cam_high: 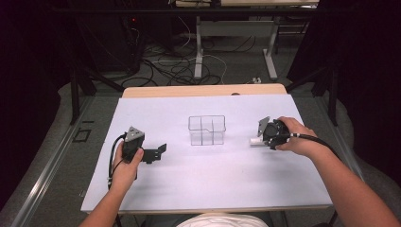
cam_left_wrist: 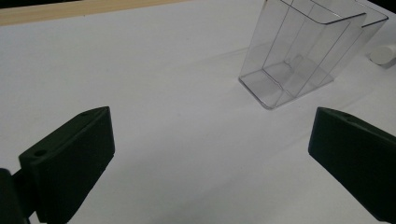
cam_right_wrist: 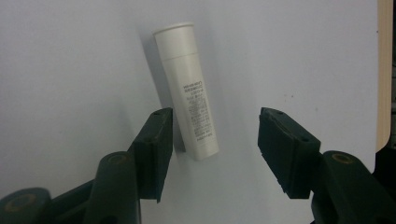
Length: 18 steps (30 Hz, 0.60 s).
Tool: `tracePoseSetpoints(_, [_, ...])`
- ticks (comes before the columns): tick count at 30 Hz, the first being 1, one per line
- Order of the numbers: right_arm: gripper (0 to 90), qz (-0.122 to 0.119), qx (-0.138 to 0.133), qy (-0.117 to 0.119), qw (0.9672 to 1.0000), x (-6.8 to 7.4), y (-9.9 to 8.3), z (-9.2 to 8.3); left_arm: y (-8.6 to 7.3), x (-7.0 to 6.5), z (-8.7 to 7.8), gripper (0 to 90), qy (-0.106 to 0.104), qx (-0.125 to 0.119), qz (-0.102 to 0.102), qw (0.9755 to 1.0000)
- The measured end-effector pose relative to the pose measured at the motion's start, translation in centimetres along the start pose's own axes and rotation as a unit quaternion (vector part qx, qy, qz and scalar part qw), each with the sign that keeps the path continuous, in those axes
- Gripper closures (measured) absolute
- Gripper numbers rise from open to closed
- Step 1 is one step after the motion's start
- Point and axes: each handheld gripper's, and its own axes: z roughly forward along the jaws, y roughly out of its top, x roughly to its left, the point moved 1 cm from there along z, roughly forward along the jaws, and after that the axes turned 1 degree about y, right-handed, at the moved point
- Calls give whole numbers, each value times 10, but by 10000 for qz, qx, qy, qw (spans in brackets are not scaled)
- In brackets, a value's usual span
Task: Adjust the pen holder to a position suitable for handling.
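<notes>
Early stage, nothing placed yet: the white tube (cam_right_wrist: 187, 88) lies flat on the white table cover (cam_high: 189, 175) at centre-right of the high view, well apart from the clear divided bin (cam_high: 206, 130) at frame centre, whose compartments look empty. In the right gripper view the right gripper (cam_right_wrist: 212, 140) has its jaws part-open astride the tube's lower end, the left-hand jaw just beside it or touching, the other clear of it, so no grip yet. The left gripper (cam_left_wrist: 210, 154) sits at lower left of the high view, jaws wide open on nothing; grasp, carry and drop into the bin all remain, I judge.
</notes>
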Motion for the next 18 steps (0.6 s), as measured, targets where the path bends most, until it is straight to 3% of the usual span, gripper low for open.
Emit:
tracePoseSetpoints(11, [470,-25,114,210,9997,3,-2,12,-1,-1,2,3,10,2,67,10000])
tracePoseSetpoints(18, [491,-53,27,309,9995,1,-1,17,-2,-1,3,2,-13,107,91,9999])
